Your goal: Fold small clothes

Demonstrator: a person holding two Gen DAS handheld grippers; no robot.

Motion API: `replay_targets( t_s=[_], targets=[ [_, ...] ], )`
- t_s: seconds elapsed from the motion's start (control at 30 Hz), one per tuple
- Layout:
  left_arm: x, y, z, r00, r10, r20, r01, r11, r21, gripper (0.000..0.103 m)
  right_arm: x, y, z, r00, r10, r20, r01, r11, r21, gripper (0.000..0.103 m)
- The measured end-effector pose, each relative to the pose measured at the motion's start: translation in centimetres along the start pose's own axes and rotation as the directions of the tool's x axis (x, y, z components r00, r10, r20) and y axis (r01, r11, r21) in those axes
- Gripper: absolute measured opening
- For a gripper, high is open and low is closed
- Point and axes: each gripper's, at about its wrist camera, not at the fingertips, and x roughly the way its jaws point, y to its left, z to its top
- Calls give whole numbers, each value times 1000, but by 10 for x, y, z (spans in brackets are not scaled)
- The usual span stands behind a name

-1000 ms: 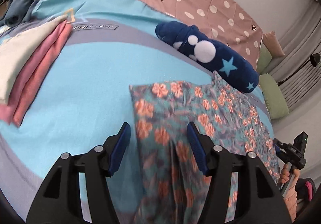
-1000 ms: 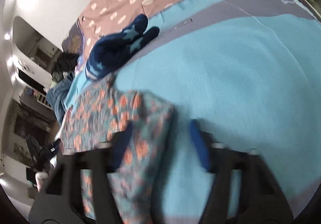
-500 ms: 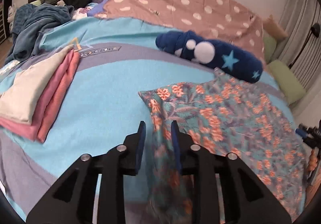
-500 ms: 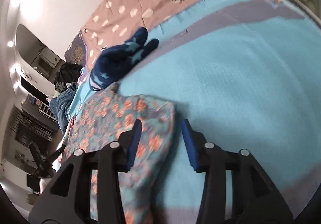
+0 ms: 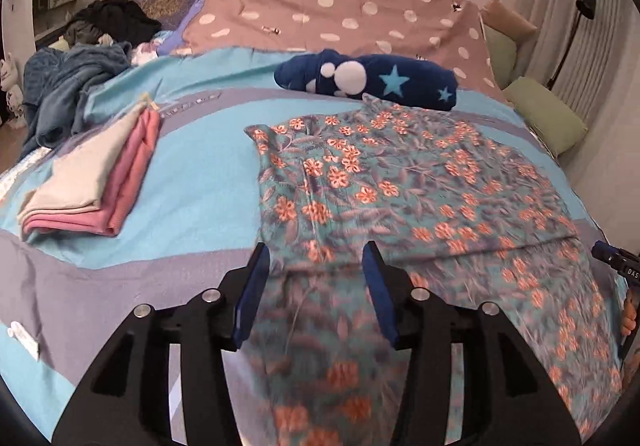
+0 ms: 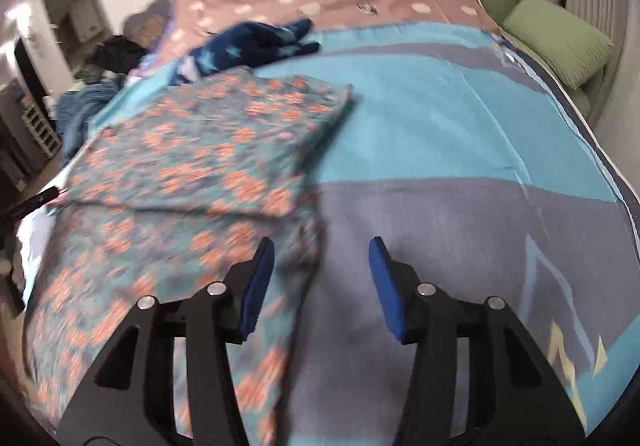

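A teal garment with orange flowers [image 5: 400,186] lies on the blue and grey bedspread [image 5: 200,186], its far part folded over toward me with a fold edge across the middle. It also shows in the right wrist view [image 6: 192,166]. My left gripper [image 5: 316,282] is open and empty above the garment's near left part. My right gripper [image 6: 320,278] is open and empty over the garment's right edge and the grey stripe.
A folded stack of cream and pink clothes [image 5: 96,182] lies at the left. A navy star-print plush garment [image 5: 372,80] lies behind the floral one. Green pillows [image 6: 552,34] sit at the right edge, a blue blanket heap [image 5: 68,86] at far left.
Both grippers were closing on the garment's far corners half a second ago; now both have opened, let go and pulled back toward me. The garment's far part now lies folded over.
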Motion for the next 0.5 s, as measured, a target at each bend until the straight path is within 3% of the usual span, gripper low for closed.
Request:
replay_targets(
  t_s=[0.07, 0.23, 0.3, 0.4, 0.5],
  targets=[
    [-17, 3, -15, 1000, -20, 1, 20, 1000, 2, 60, -17, 1, -15, 1000, 21, 16, -20, 1000, -15, 62],
    [-43, 24, -62, 997, -79, -27, 77, 994, -73, 60, -45, -15, -51, 998, 61, 0, -61, 996, 68, 65],
    [-48, 31, -81, 990, -128, -56, 122, 987, -99, 60, -54, -20, -65, 993, 119, -9, -117, 989, 91, 50],
    [-53, 31, -104, 978, -175, -112, 165, 982, -89, 60, -63, -22, -83, 980, 195, -34, -190, 974, 123, 38],
    [-64, 29, -121, 973, -188, -132, 183, 982, -49, 60, -69, -23, -96, 970, 240, -46, -231, 961, 153, 36]
  ],
)
